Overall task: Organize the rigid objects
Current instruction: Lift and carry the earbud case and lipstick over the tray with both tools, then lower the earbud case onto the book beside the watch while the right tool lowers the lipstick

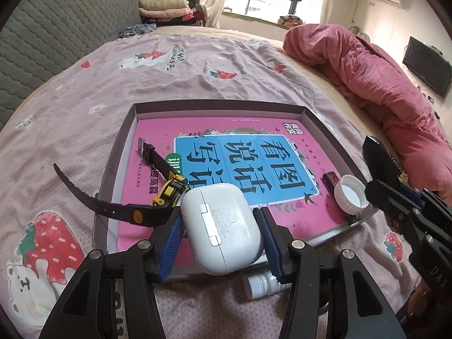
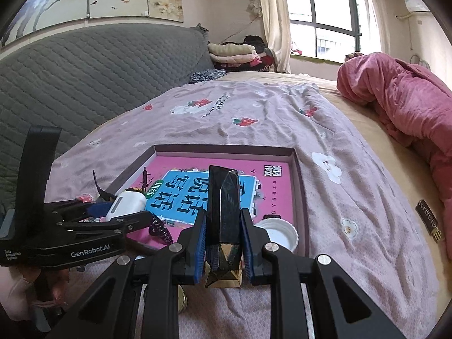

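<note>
White earbud case (image 1: 223,226) clamped in left gripper (image 1: 221,243), right gripper (image 2: 223,243) holding black faceted bottle (image 2: 223,217), tray (image 1: 220,106) containing book (image 1: 245,158), cap (image 1: 350,195)

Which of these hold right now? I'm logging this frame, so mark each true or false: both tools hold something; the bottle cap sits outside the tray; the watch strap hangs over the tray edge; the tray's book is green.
1. Both tools hold something: true. The left tool grips the white earbud case; the right tool grips the black faceted object.
2. Cap outside tray: false. The white bottle cap lies inside the tray.
3. Strap over edge: true, the watch.
4. Book green: false. The book is pink and blue.
</note>
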Tool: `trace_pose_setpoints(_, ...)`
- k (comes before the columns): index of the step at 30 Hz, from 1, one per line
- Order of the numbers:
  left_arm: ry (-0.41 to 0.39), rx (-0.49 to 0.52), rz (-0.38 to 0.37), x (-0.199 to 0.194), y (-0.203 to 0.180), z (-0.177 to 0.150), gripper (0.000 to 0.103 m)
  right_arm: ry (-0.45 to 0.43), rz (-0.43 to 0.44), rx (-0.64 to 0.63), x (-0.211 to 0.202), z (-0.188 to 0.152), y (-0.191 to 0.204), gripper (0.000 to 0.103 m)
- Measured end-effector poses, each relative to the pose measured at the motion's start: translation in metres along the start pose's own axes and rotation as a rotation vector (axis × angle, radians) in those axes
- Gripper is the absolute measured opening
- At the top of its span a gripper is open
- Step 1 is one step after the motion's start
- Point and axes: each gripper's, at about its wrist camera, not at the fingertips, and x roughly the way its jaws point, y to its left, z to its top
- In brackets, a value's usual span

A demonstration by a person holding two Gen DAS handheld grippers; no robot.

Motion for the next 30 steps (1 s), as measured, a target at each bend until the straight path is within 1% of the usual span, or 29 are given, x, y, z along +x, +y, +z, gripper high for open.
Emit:
trace_pose_setpoints(4,-0.002,-0.004,0.003,0.004,0.002,0.003,0.054,0.010,0.010,-0.010,0.008,0.001,0.003,0.023)
trace_pose_setpoints(10,0.037,-0.027,0.012,0.019,0.008,0.004,0.054,0.029,0.018,-0.014,0.020,0.003,0.006,0.023)
trace_pose_setpoints(18,0.062,-0.035,0.013,0.028,0.010,0.001,0.054,0.068,0.028,-0.034,0.039,0.001,0.013,0.023)
trace_pose_setpoints(30,0.072,-0.033,0.016,0.029,0.011,-0.001,0.054,0.140,0.037,-0.044,0.062,-0.005,0.015,0.023)
